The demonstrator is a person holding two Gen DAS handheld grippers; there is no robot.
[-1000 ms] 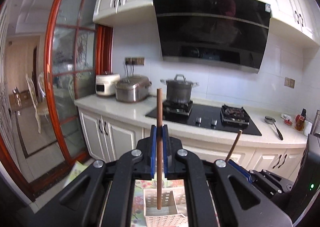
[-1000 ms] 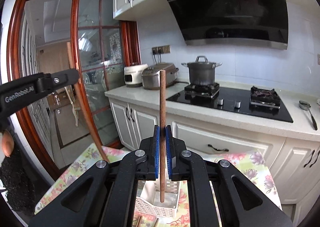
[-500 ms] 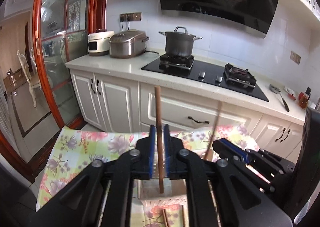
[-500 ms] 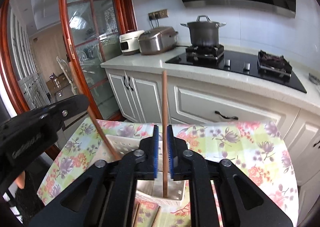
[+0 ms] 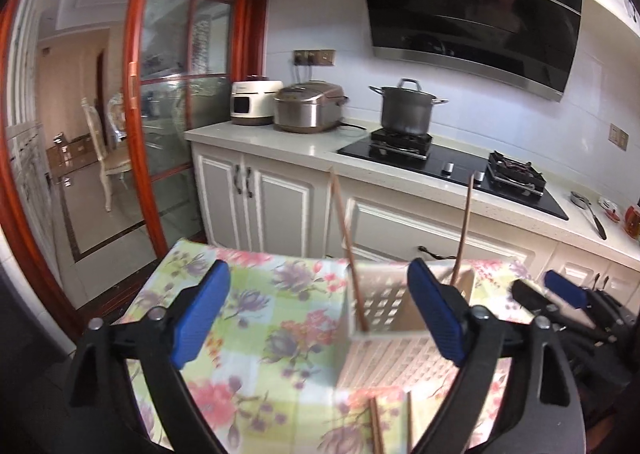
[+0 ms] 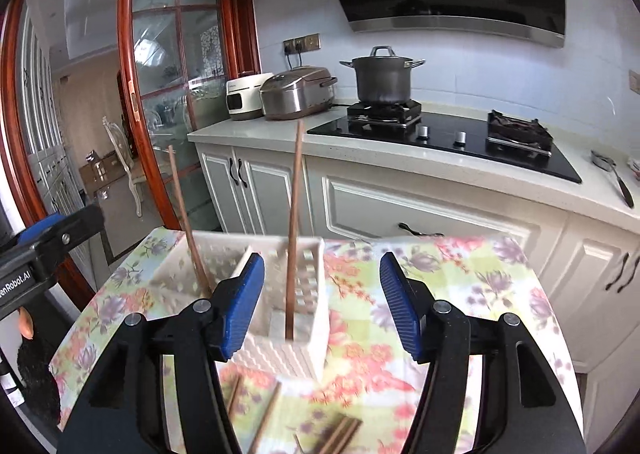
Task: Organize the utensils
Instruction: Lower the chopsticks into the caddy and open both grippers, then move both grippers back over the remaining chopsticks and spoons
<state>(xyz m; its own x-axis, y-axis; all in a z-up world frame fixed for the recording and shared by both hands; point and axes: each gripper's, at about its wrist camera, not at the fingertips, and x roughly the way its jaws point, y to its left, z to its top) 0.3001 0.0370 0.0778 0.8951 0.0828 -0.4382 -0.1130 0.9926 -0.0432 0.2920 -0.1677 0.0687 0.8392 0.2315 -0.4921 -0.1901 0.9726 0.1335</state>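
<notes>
— So, both chopsticks are let go?

— Yes. The left gripper [image 5: 320,318] has just spread its jaws wide and holds nothing; its chopstick [image 5: 347,250] leans in the white caddy [image 5: 384,302], top tilted left. The right gripper [image 6: 322,302] has just been opening too, about half way; its chopstick [image 6: 294,230] stands nearly upright in the right compartment, between the pads and touching neither.

— What's left?

— Loose chopsticks [image 6: 340,434] on the floral cloth [image 6: 460,282], lying lengthwise toward the caddy, below and nearer than the jaws. I'd say the right is closer.
</notes>
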